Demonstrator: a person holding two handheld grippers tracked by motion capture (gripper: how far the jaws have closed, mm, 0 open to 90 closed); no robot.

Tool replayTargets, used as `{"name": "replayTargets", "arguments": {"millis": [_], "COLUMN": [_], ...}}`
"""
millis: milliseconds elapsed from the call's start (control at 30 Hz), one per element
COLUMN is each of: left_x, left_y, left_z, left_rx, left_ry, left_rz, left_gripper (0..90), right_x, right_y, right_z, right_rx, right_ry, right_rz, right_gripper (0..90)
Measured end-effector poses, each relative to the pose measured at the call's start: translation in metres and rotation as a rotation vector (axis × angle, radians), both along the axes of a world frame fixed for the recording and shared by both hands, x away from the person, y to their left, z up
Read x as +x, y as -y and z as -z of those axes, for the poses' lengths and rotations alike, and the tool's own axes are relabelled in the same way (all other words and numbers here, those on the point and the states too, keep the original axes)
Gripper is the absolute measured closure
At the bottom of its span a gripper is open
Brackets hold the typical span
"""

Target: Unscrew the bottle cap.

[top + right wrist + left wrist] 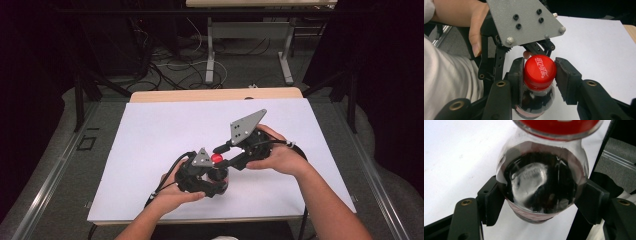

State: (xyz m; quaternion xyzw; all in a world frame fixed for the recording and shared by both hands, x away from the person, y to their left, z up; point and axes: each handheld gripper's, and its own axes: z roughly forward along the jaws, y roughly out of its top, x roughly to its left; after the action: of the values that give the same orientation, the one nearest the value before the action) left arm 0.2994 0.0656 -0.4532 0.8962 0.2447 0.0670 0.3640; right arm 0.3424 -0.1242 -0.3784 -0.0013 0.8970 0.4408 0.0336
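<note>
A small cola bottle (541,185) with a red cap (540,71) sits low over the white board (165,130), near the board's front middle. My left gripper (541,202) is shut on the bottle's dark body, one pad pressing each side. My right gripper (540,75) comes in from the right and straddles the cap; its jaws stand slightly apart, the left pad against the cap and the right pad just off it. In the high view the cap (216,158) shows red between the left gripper (212,176) and the right gripper (223,155). The left gripper's grey plate (524,22) rises behind the cap.
The white board lies on a wooden tabletop (215,95) with bare white space to the left, right and far side of the hands. A metal rail (60,165) runs along the left. Beyond the table are cables (175,65) and table legs (210,55) on the floor.
</note>
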Motion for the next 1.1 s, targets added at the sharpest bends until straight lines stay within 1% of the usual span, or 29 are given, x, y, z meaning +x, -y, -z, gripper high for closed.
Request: {"name": "replayTargets", "arguments": {"millis": [33,67,100,133,167,200,233,267,300,333,367,400,433,467,567,600,667,700,733,767,800,833,867,900,967,1000,1033,1067,1100], "left_x": [0.0,0.001,0.002,0.002,0.002,0.002,0.002,0.002,0.003,0.003,0.003,0.003,0.003,0.004,0.004,0.004,0.004,0.004,0.004,0.004,0.004,0.004,0.003,0.003,0.003,0.003,0.002,0.002,0.001], "left_y": [0.0,-0.001,-0.002,-0.002,-0.002,-0.002,-0.002,-0.002,-0.004,-0.003,-0.002,-0.002,-0.003,-0.003,-0.003,-0.004,-0.003,-0.004,-0.003,-0.004,-0.004,-0.004,-0.004,-0.005,-0.004,-0.004,-0.003,-0.003,-0.002], "left_z": [0.001,0.001,0.0,0.001,0.0,0.0,0.0,0.0,-0.002,0.0,0.0,0.0,0.0,0.0,0.0,-0.001,0.001,-0.001,0.0,-0.001,-0.001,-0.001,-0.001,-0.003,0.0,-0.001,0.0,0.0,0.0], "left_rx": [-0.002,0.001,0.001,-0.007,-0.001,-0.003,-0.006,-0.002,0.018,0.003,0.001,0.001,0.003,0.002,0.012,0.017,0.004,0.017,0.002,0.004,-0.002,0.0,0.0,0.007,-0.01,0.007,-0.007,-0.006,-0.004], "left_ry": [0.012,0.015,0.015,0.017,0.013,0.019,0.022,0.013,0.005,0.018,0.019,0.019,0.02,0.02,0.016,0.006,0.017,0.001,0.02,0.013,0.01,0.014,0.015,-0.002,0.017,0.017,0.016,0.021,0.024], "left_rz": [-0.015,-0.018,-0.019,-0.031,-0.036,-0.046,-0.054,-0.053,-0.049,-0.061,-0.075,-0.075,-0.079,-0.082,-0.085,-0.074,-0.084,-0.076,-0.085,-0.079,-0.077,-0.082,-0.083,-0.072,-0.077,-0.061,-0.069,-0.063,-0.062], "left_gripper": [30.8,30.8,30.8,30.8,30.8,30.8,30.8,30.8,30.8,30.8,30.8,30.8,30.8,30.8,30.8,30.8,30.8,30.7,30.8,30.7,30.7,30.7,30.7,30.7,30.7,30.7,30.7,30.7,30.7], "right_x": [0.0,-0.007,-0.011,-0.011,-0.015,-0.022,-0.022,-0.025,-0.028,-0.033,-0.036,-0.036,-0.037,-0.039,-0.04,-0.04,-0.04,-0.041,-0.04,-0.039,-0.036,-0.034,-0.034,-0.033,-0.03,-0.029,-0.027,-0.021,-0.021], "right_y": [0.0,-0.002,-0.003,-0.003,-0.005,-0.008,-0.008,-0.009,-0.011,-0.016,-0.018,-0.018,-0.019,-0.021,-0.023,-0.023,-0.023,-0.022,-0.022,-0.021,-0.017,-0.015,-0.015,-0.013,-0.009,-0.008,-0.006,-0.003,-0.003], "right_z": [0.0,-0.001,-0.001,-0.001,-0.001,0.0,0.0,0.001,0.002,0.005,0.005,0.005,0.006,0.006,0.008,0.008,0.008,0.007,0.006,0.005,0.004,0.004,0.004,0.003,0.003,0.003,0.003,0.003,0.003], "right_rx": [0.0,-0.001,-0.007,-0.007,-0.008,-0.004,-0.004,0.007,0.014,0.042,0.046,0.046,0.061,0.076,0.088,0.092,0.086,0.077,0.076,0.071,0.075,0.071,0.071,0.065,0.067,0.062,0.056,0.053,0.053], "right_ry": [0.0,-0.014,0.0,0.0,-0.012,-0.026,-0.026,-0.037,-0.05,-0.068,-0.062,-0.062,-0.056,-0.066,-0.077,-0.083,-0.087,-0.08,-0.066,-0.08,-0.075,-0.087,-0.087,-0.087,-0.098,-0.101,-0.09,-0.107,-0.107], "right_rz": [0.0,0.069,0.101,0.101,0.141,0.254,0.254,0.312,0.374,0.499,0.529,0.529,0.558,0.581,0.597,0.604,0.605,0.601,0.587,0.575,0.533,0.512,0.512,0.498,0.462,0.438,0.401,0.343,0.343], "right_gripper": [47.3,43.3,43.3,43.3,43.3,43.2,43.2,43.5,44.1,45.3,47.3,47.3,48.7,50.0,52.7,56.8,58.1,60.1,60.1,60.0,59.9,60.0,60.0,60.1,60.3,60.3,60.4,60.5,60.5]}}
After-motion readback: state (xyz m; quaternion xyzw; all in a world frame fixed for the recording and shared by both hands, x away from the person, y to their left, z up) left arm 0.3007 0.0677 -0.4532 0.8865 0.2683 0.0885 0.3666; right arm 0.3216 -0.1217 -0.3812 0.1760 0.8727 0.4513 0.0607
